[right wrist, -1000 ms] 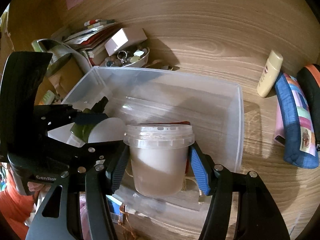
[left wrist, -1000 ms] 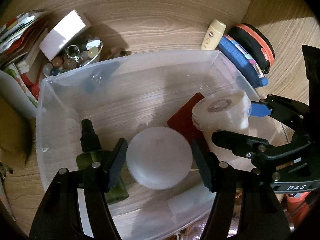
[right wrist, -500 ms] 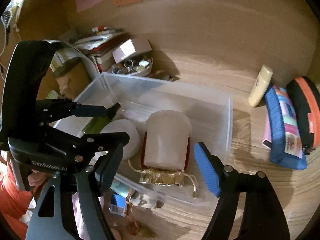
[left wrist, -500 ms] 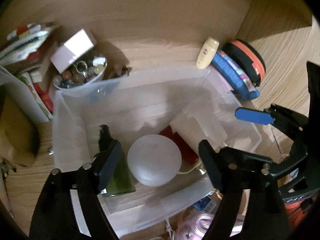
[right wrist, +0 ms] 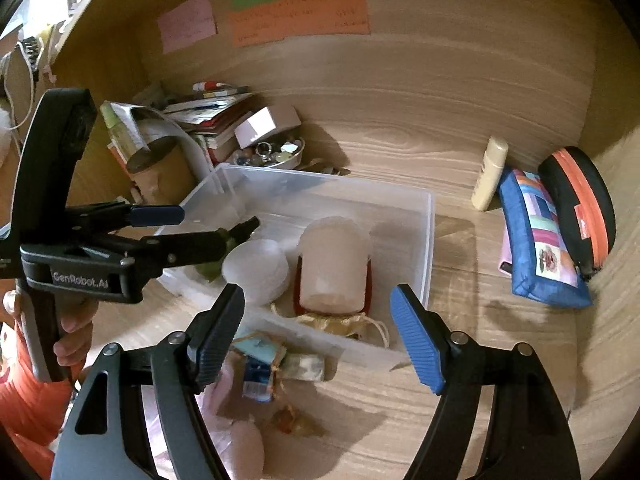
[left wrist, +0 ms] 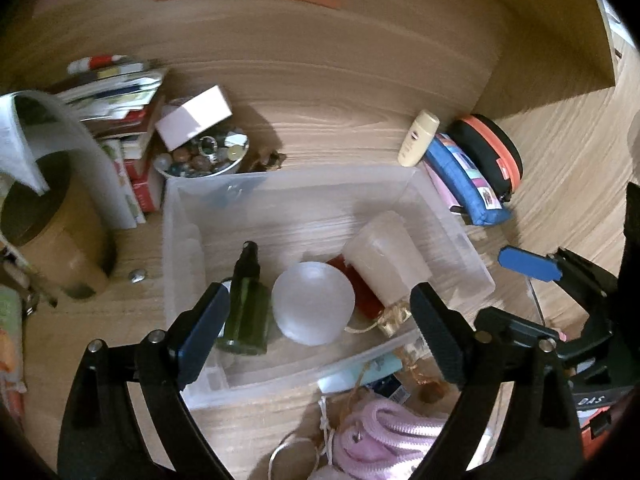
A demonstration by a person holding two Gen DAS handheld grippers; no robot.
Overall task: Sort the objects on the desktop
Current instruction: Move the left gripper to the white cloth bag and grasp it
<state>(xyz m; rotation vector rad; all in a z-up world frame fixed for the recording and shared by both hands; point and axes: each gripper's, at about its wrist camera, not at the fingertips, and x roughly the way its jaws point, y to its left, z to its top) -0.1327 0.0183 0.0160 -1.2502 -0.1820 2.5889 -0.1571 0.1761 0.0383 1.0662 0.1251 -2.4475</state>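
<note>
1. Your left gripper (left wrist: 320,316) has its jaws opening, and nothing is pressed between them. In the left wrist view the frosted round lid (left wrist: 313,307) and the green spray bottle (left wrist: 245,304) show in the gap, but both lie lower, inside the clear plastic bin (left wrist: 452,232).
2. Your right gripper (right wrist: 316,328) stands released too, with no thing gripped. The white tub (right wrist: 334,264) lies on its side in the bin, on a red flat piece (right wrist: 297,284).
3. Only the right wrist view shows your hand (right wrist: 74,328) around the left gripper's handle and the paper notes (right wrist: 298,16) on the back wall. Only the left wrist view shows the pink knitted thing (left wrist: 384,436) in front of the bin.
4. The near rim of the bin is just below both pairs of fingers. The bin's far half is bare.
5. To the right, the cream tube (right wrist: 489,174), the blue pouch (right wrist: 540,236) and the black and orange case (right wrist: 580,204) lie close together, apart from the bin, with free wood between.
6. To the left, the bowl of beads (left wrist: 204,156) touches the bin's far corner, and the books (left wrist: 120,92) and a brown cylinder (left wrist: 52,240) crowd that side.
7. The tub is translucent and pale; the lid is matt, like a dome.
</note>
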